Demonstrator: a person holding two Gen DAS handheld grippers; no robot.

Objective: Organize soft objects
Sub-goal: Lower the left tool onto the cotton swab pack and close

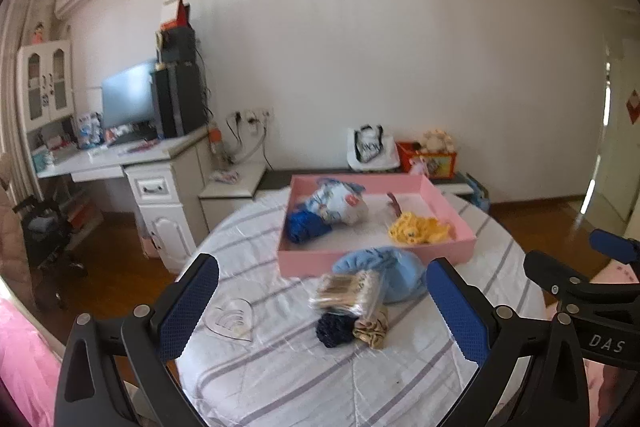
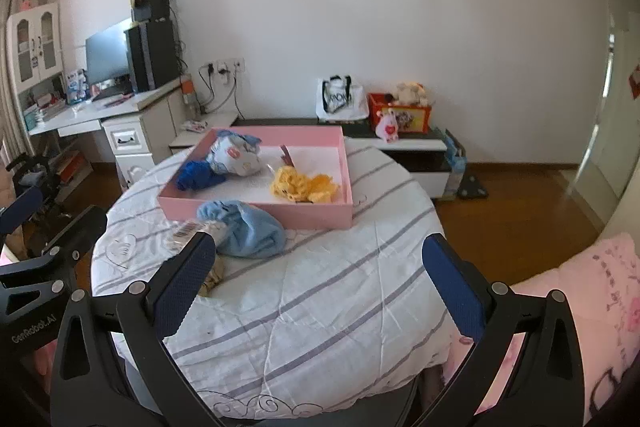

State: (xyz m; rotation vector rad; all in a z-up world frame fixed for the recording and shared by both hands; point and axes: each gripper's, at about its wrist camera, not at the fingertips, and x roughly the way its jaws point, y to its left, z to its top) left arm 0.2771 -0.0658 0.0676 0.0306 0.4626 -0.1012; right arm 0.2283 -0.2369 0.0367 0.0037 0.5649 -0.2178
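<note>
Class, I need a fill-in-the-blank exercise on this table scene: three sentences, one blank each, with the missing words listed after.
1. The yellow soft item lies inside the ____ tray.
2. The light blue fabric bundle sits ____ the tray, on the striped cloth.
3. Both the left tongs and the right tongs are ____ and hold nothing.

Missing words: pink; outside; open
</note>
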